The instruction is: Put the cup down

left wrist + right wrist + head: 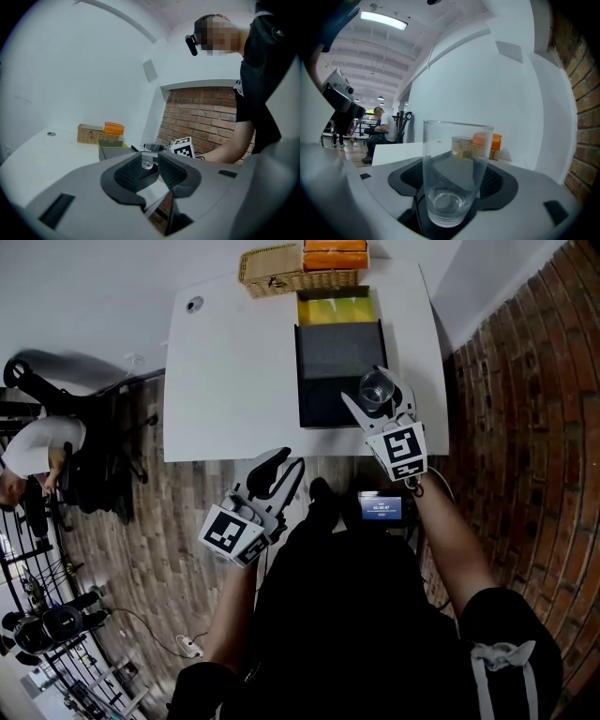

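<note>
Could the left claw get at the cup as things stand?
Probably yes. The left claw is open and empty, and nothing stands between it and the cup. But the right claw grips the cup's lower sides, so only its upper part looks free to take.

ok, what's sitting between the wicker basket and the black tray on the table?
A yellow container fills that stretch, lying between the wicker basket and the black tray. The head view shows it best.
</note>
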